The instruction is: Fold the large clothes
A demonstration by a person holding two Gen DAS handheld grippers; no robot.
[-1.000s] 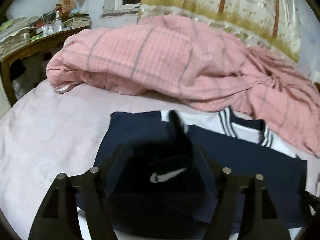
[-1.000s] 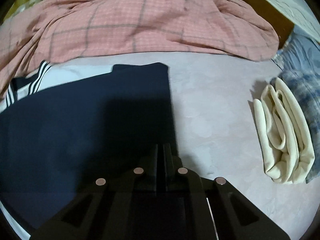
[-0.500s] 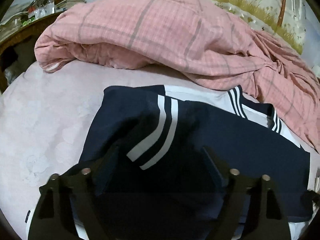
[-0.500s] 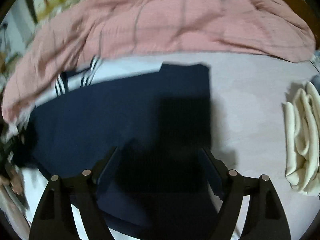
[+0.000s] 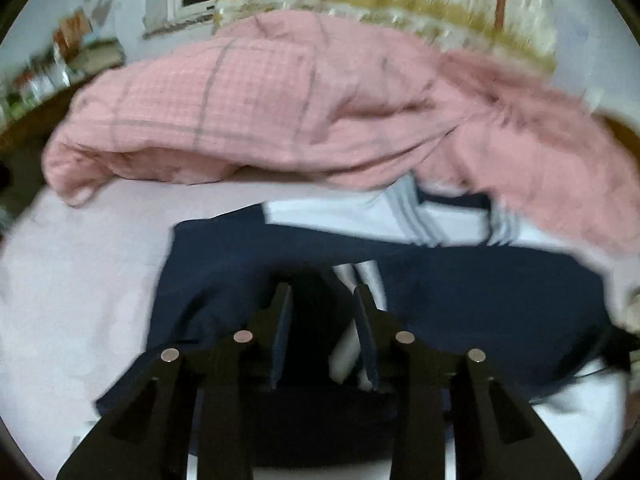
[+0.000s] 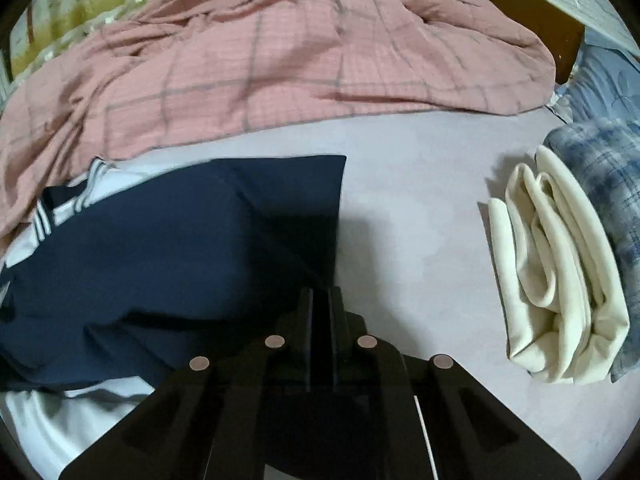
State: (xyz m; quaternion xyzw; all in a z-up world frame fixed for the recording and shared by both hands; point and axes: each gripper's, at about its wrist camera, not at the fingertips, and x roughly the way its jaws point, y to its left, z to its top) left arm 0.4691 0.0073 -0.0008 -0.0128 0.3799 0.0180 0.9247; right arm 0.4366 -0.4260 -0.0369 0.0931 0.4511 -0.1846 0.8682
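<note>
Mid-fold on a navy garment (image 6: 172,256) with white stripes, lying on the pale bed sheet (image 6: 416,208) toward its near edge, far end tucked under the pink checked duvet (image 6: 280,52); next move, by judgement, a joint lift of the near hem toward the duvet side, level and taut. Left gripper (image 5: 323,300) just narrowed, jaws part-closed around a bunched navy-and-white fold, firm pinch not certain through blur. Right gripper (image 6: 320,304) just closed, nearly shut at the garment's right near corner, apparently nipping thin fabric.
</note>
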